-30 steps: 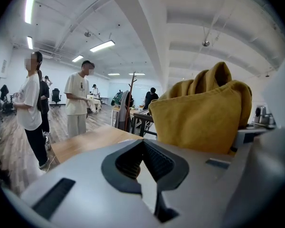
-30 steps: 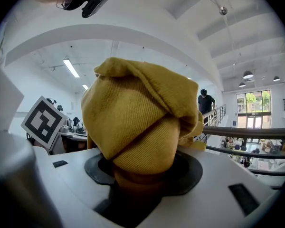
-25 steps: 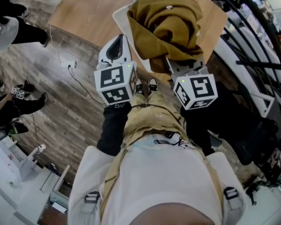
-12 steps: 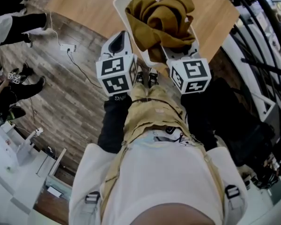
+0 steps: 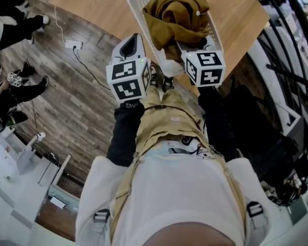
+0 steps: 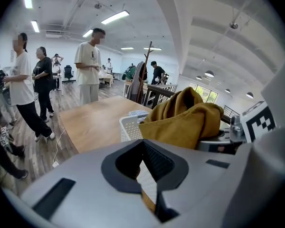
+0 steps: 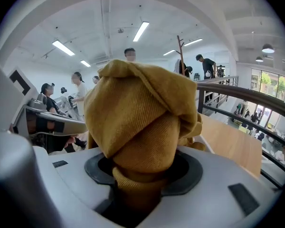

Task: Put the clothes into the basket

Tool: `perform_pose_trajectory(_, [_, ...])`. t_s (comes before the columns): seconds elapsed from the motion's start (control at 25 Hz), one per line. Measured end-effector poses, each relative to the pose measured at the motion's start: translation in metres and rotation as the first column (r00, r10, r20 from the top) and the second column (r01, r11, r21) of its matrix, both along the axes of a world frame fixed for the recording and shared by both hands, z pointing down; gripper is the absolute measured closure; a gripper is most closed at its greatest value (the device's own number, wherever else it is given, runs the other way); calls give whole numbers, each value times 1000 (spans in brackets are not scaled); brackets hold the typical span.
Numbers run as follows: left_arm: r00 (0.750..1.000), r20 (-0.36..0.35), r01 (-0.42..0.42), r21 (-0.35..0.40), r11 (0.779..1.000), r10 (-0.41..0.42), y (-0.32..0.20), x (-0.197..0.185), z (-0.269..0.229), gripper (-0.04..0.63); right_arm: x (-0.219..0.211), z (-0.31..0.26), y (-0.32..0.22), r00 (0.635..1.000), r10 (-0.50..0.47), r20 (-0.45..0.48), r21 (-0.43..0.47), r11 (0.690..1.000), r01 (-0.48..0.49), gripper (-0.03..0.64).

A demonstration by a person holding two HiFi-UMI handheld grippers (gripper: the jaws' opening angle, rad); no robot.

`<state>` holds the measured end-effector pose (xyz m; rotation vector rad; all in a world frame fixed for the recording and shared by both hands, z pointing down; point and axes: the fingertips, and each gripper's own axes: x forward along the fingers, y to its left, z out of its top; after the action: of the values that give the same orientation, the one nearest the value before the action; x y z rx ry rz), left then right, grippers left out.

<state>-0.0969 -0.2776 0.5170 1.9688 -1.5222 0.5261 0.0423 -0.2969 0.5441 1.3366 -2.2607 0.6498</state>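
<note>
**Garment lowered to the basket, grip not yet released**

Mustard garment (image 5: 174,17) has come down over the last second. A moment ago it hung bunched above the basket's near end. Now most of its bulk lies inside the white basket (image 5: 138,3), heaped above the rim, with a fold trailing back toward the person. Both claws have sunk with it and moved forward.

The right claw (image 5: 188,47) has a thick fold of the cloth clamped between its jaws. In the right gripper view, the fabric fills the gap and bulges up in front of the camera. The left claw (image 5: 134,39) hangs just beside the basket's near left corner. Its jaws meet at the tips, leaving only a thin slit behind them, and nothing appears to be pinched there.

By my reading the carrying is done and only the release remains. Once the right jaws part, the trailing fold should drop in or drape over the near wall, so it may need a small push.

The garment is heavy, soft cloth with a fine ribbed weave, rather like corduroy. It is folded over itself in rounded lumps and has one small pale fastener on top. The basket is rigid white plastic, a rounded rectangle with lattice walls. It stands on a smooth, light wooden surface (image 5: 92,4) near its edge, above a floor (image 5: 66,111) of grey-brown planks.
</note>
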Motion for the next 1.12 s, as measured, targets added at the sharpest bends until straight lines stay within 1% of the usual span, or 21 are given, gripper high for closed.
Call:
perform_pose_trajectory(0.2, [1000,3,12,-40,999,-12,4,-3,9,594,4,19,-7,999,-5,-33,-88,996,2,391])
perform_pose_trajectory(0.36, [1000,4,22,-58,998,-22,-3,-9,20,594,-2,41,-21,998,-22,-61,-144,990,13,391])
perform_pose_trajectory(0.6, [999,8,33,-74,997,-32,-7,-13,25,594,-7,76,-28,989,-78,-126,-206,977,51,391])
perform_pose_trajectory(0.92, [999,13,37,-98,994,-36,-10,-20,33,594,-15,126,-34,964,-163,-208,-292,951,98,391])
perform_pose_trajectory(1.12, [999,19,46,-96,994,-44,-15,-26,33,594,-25,150,-39,953,-212,-216,-323,937,135,385])
